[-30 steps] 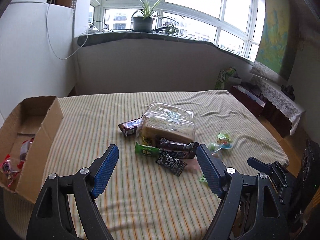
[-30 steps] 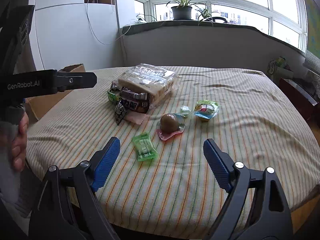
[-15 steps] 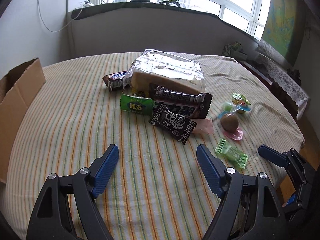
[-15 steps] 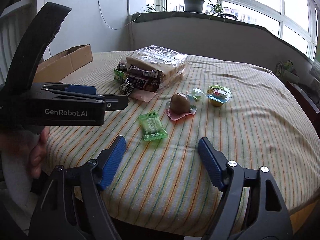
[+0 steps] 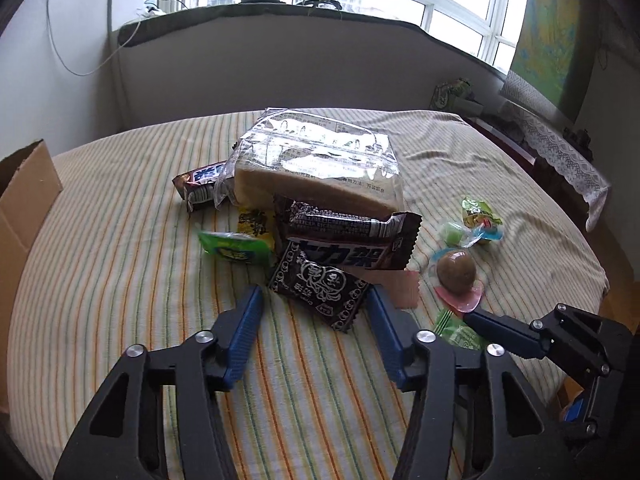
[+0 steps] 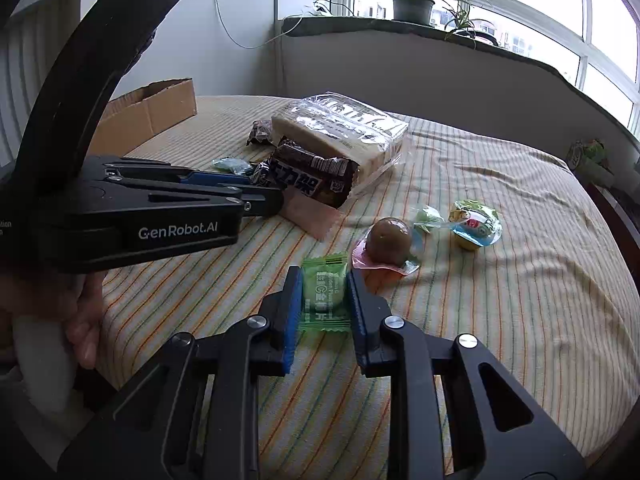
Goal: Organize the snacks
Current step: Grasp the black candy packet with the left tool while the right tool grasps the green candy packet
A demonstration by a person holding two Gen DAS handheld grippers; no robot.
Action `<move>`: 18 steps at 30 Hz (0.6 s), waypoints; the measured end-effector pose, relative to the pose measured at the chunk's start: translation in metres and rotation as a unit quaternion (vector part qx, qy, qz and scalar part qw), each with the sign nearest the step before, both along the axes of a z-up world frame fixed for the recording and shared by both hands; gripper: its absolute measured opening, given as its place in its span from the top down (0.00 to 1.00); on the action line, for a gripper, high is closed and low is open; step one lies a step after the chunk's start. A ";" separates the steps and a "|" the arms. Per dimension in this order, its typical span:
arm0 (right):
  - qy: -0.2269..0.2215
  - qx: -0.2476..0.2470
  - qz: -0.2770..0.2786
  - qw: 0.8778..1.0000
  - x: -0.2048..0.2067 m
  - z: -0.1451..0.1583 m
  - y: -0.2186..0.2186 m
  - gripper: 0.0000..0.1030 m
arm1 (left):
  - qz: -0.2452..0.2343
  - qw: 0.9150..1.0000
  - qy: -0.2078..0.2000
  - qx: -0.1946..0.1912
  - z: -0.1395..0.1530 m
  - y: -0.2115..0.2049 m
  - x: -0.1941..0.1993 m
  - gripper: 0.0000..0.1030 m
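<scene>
My left gripper [image 5: 313,291] sits low over the striped cloth, its jaws closing around a black patterned snack packet [image 5: 320,288]. The packet lies between the fingertips; the right pad is at its corner and a small gap shows at the left pad. It rests at the front of a pile with a brown chocolate bar [image 5: 348,240], a bagged loaf [image 5: 316,160] and a green packet [image 5: 236,248]. My right gripper [image 6: 325,274] is closing on a green candy packet [image 6: 324,300], and both blue pads touch its sides on the cloth.
An open cardboard box [image 5: 24,200] stands at the left edge. A brown egg in a pink wrapper [image 6: 388,240], a small green candy [image 6: 428,216] and a jelly cup [image 6: 476,224] lie to the right. The table edge [image 6: 580,420] is close on the near right.
Both pairs of jaws have narrowed sharply. The left gripper came down and forward to the black packet. The right gripper slid onto the green candy, which now sits between its pads.
</scene>
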State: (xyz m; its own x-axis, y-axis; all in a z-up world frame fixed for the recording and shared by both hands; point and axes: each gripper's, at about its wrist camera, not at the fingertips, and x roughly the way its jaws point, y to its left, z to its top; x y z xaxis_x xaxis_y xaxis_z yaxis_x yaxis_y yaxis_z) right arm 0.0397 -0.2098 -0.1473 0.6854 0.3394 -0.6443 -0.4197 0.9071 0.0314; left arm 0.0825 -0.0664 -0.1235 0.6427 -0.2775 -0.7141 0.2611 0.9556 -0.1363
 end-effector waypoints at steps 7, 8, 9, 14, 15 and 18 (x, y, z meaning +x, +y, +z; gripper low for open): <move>-0.001 0.009 -0.010 1.000 -0.007 0.000 -0.004 0.78 | 0.016 0.999 0.004 -0.040 -0.002 0.020 0.000 0.91; -0.002 0.011 -0.012 1.000 -0.009 0.000 -0.004 0.78 | 0.016 0.999 0.002 -0.042 -0.002 0.021 -0.002 0.92; -0.001 0.014 -0.013 1.000 -0.011 0.000 -0.005 0.78 | 0.016 0.999 0.001 -0.042 -0.002 0.022 -0.004 0.92; -0.002 0.030 -0.024 0.999 -0.019 0.001 -0.012 0.78 | 0.018 0.998 -0.001 -0.052 0.001 0.027 -0.018 0.91; -0.002 0.034 -0.026 0.999 -0.020 0.001 -0.015 0.78 | 0.018 0.998 -0.002 -0.052 0.001 0.027 -0.021 0.91; -0.003 0.049 -0.035 0.998 -0.025 0.002 -0.020 0.78 | 0.016 0.998 -0.005 -0.053 0.004 0.027 -0.030 0.91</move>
State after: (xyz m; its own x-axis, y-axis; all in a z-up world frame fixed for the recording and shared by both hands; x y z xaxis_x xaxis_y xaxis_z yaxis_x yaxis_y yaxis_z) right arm 0.0149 -0.2300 -0.1456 0.7142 0.3507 -0.6058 -0.3551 0.9273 0.1182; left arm 0.0523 -0.0396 -0.1191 0.6599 -0.3314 -0.6744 0.2333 0.9435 -0.2353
